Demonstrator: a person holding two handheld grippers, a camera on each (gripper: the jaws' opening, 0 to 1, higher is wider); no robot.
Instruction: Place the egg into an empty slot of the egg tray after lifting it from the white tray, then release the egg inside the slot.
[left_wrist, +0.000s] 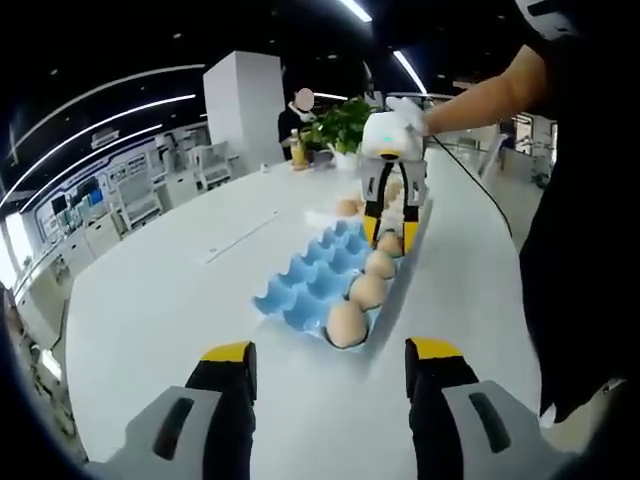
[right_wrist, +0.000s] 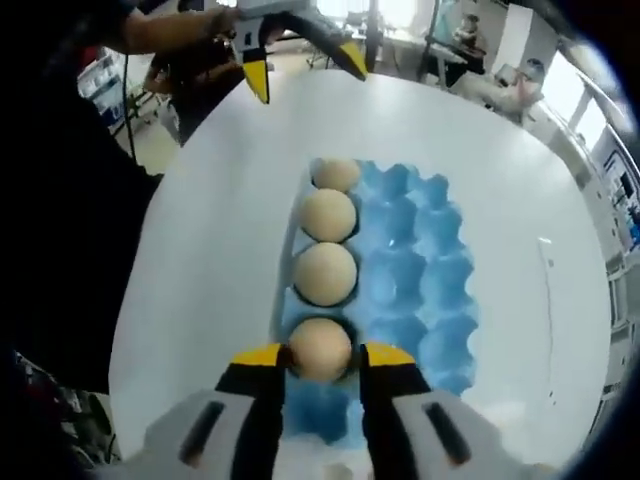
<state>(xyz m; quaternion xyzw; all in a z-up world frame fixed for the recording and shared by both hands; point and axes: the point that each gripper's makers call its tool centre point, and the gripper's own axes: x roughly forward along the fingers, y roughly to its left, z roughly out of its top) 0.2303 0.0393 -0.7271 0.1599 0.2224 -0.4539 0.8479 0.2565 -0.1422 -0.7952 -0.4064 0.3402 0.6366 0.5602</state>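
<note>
A smooth beige egg (right_wrist: 320, 347), judged fragile and slippery, is gripped across its middle between the right gripper (right_wrist: 321, 360) jaws, over the blue moulded egg tray (right_wrist: 420, 270); the left gripper (left_wrist: 330, 365) is held open.

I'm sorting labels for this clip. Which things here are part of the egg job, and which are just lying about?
Part of the job:
- blue moulded egg tray
- tan egg between the right gripper jaws, over a slot
- three tan eggs already in slots
- white tray with a tan egg

Lying about:
- green potted plant
- yellow bottle
- open left gripper
</note>
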